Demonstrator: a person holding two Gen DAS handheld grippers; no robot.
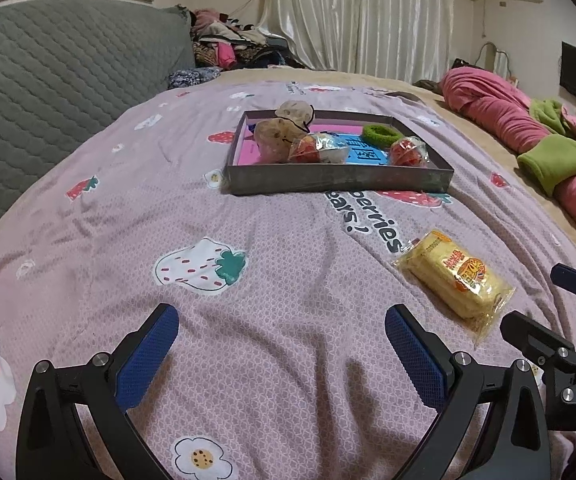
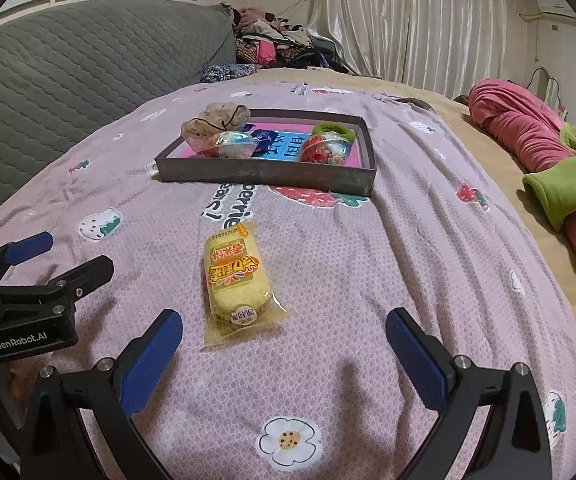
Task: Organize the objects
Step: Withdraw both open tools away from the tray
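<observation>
A yellow snack packet (image 1: 454, 278) (image 2: 237, 280) lies on the pink strawberry bedspread, in front of a shallow dark tray (image 1: 328, 180) (image 2: 263, 174). The tray holds a beige cloth bundle (image 1: 283, 128) (image 2: 211, 122), two wrapped round sweets (image 1: 318, 148) (image 1: 408, 152), a green hair tie (image 1: 382, 134) (image 2: 342, 132) and a blue card. My left gripper (image 1: 281, 332) is open and empty over the bedspread, left of the packet. My right gripper (image 2: 283, 334) is open and empty, with the packet just ahead, nearer the left finger.
A grey quilted headboard (image 1: 47, 80) rises at the left. Rolled pink and green blankets (image 1: 528, 128) (image 2: 548, 160) lie along the right side. Clothes are piled at the back by the curtains. The left gripper's body (image 2: 27, 300) shows at the right wrist view's left edge.
</observation>
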